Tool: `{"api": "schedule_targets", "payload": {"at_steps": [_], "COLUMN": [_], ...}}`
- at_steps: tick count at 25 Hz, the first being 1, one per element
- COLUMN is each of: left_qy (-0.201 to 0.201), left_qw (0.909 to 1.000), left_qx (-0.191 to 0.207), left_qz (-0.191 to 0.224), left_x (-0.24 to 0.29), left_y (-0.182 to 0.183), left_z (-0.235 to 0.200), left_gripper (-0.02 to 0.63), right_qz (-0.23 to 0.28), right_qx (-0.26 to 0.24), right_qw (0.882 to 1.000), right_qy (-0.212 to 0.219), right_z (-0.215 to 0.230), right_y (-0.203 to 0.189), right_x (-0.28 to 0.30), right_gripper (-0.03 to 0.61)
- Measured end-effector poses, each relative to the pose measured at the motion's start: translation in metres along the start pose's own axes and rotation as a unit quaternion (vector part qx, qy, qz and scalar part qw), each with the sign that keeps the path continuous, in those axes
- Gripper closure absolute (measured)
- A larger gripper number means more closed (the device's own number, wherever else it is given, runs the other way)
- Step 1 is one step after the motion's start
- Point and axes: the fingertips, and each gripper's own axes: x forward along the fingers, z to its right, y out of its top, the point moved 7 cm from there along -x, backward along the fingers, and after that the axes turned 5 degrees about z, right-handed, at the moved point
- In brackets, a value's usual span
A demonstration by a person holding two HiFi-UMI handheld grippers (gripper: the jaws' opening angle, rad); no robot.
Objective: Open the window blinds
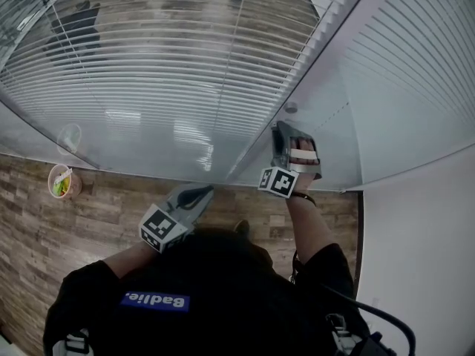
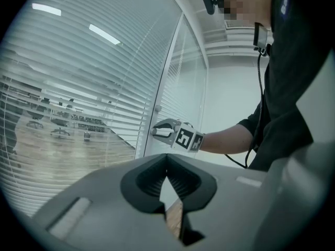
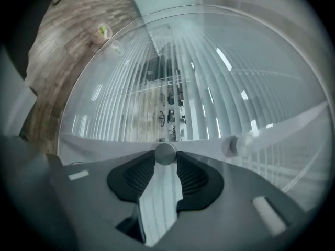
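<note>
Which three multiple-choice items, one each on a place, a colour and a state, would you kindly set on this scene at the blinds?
1. Where does the cup stand?
A on the wood floor beside the glass wall
B on a desk
C on a chair

2. What colour is the knob between the right tongs?
A red
B silver
C green

3. How do the right tongs stand?
A wide open, clear of the wall
B shut on a cord
C shut on the knob

Answers:
1 A: the head view shows it on the planks at the foot of the glass.
2 B: it shines metal-grey in the right gripper view.
3 C: both pads press on its sides there.
</note>
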Motion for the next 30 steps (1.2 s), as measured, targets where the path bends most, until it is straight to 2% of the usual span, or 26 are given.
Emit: {"api": "schedule_targets", "payload": {"at_steps": [2, 3, 4, 5, 6, 7, 8, 10, 11, 12, 13, 14, 17, 18, 19, 20, 23, 24, 25, 26, 27, 29, 30], "left_qy": [0.001, 0.002, 0.003, 0.003, 0.004, 0.004, 0.004, 0.005, 0.005, 0.005, 0.005, 0.005, 0.005, 0.005, 0.005, 0.006, 0.007, 0.008, 0.008, 0.009, 0.009, 0.01, 0.01], "left_qw": [1.0, 1.0, 1.0, 1.0, 1.0, 1.0, 1.0, 1.0, 1.0, 1.0, 1.0, 1.0, 1.0, 1.0, 1.0, 1.0, 0.9999, 0.9999, 0.9999, 0.9999, 0.9999, 0.9999, 0.9999], "left_qx": [-0.001, -0.001, -0.002, -0.002, -0.002, -0.002, -0.002, -0.002, -0.003, -0.003, -0.003, -0.003, -0.003, -0.002, -0.002, -0.003, -0.004, -0.004, -0.004, -0.005, -0.005, -0.008, -0.008], "left_qz": [0.0, 0.0, -0.001, -0.002, -0.002, -0.003, -0.003, -0.004, -0.004, -0.005, -0.005, -0.006, -0.006, -0.006, -0.006, -0.006, -0.006, -0.006, -0.006, -0.006, -0.006, -0.007, -0.007], "left_x": [0.0, 0.0, -0.001, -0.001, -0.001, -0.001, -0.001, -0.001, -0.001, -0.001, -0.001, -0.001, -0.001, -0.002, -0.002, -0.002, -0.004, -0.004, -0.005, -0.005, -0.006, -0.006, -0.007], "left_y": [0.0, 0.0, 0.0, -0.001, -0.001, -0.001, -0.001, -0.002, -0.002, -0.002, -0.002, -0.002, -0.002, -0.002, -0.002, -0.002, -0.002, -0.002, -0.003, -0.003, -0.003, -0.004, -0.004], "left_z": [0.0, 0.0, 0.0, 0.0, 0.0, 0.0, 0.0, 0.0, 0.0, 0.0, 0.0, 0.0, 0.0, 0.0, 0.0, 0.0, 0.0, 0.0, -0.001, -0.001, -0.002, -0.003, -0.003], "left_gripper": [0.614, 0.614, 0.614, 0.614, 0.614, 0.614, 0.614, 0.614, 0.614, 0.614, 0.614, 0.614, 0.614, 0.614, 0.614, 0.614, 0.614, 0.614, 0.614, 0.614, 0.614, 0.614, 0.614], "right_qz": [0.015, 0.022, 0.027, 0.031, 0.034, 0.037, 0.041, 0.055, 0.065, 0.076, 0.084, 0.088, 0.088, 0.09, 0.093, 0.096, 0.093, 0.089, 0.085, 0.08, 0.074, 0.06, 0.054], "right_qx": [0.11, 0.176, 0.246, 0.319, 0.396, 0.475, 0.553, 0.685, 0.73, 0.762, 0.784, 0.801, 0.846, 0.856, 0.863, 0.866, 0.874, 0.874, 0.871, 0.862, 0.846, 0.803, 0.782], "right_qw": [0.994, 0.984, 0.968, 0.947, 0.917, 0.878, 0.831, 0.724, 0.676, 0.639, 0.611, 0.588, 0.523, 0.506, 0.494, 0.488, 0.475, 0.474, 0.482, 0.499, 0.525, 0.591, 0.619], "right_qy": [0.015, 0.024, 0.031, 0.036, 0.039, 0.044, 0.05, 0.066, 0.071, 0.072, 0.07, 0.067, 0.06, 0.058, 0.056, 0.054, 0.049, 0.049, 0.049, 0.049, 0.05, 0.051, 0.052], "right_z": [0.004, 0.005, 0.007, 0.009, 0.011, 0.011, 0.011, 0.009, 0.008, 0.008, 0.008, 0.008, 0.006, 0.006, 0.007, 0.008, 0.01, 0.01, 0.011, 0.012, 0.013, 0.016, 0.017], "right_y": [-0.001, -0.001, -0.002, -0.004, -0.008, -0.014, -0.02, -0.029, -0.032, -0.033, -0.034, -0.035, -0.039, -0.039, -0.039, -0.038, -0.038, -0.039, -0.039, -0.038, -0.037, -0.034, -0.032], "right_x": [-0.001, -0.002, -0.003, -0.004, -0.004, -0.004, -0.004, -0.002, -0.002, -0.003, -0.003, -0.004, -0.002, -0.002, -0.002, -0.002, -0.002, -0.002, -0.002, -0.001, -0.001, -0.001, 0.0], "right_gripper": [0.418, 0.393, 0.372, 0.364, 0.359, 0.353, 0.353, 0.354, 0.356, 0.356, 0.357, 0.36, 0.394, 0.411, 0.423, 0.432, 0.442, 0.449, 0.449, 0.449, 0.451, 0.451, 0.451]}}
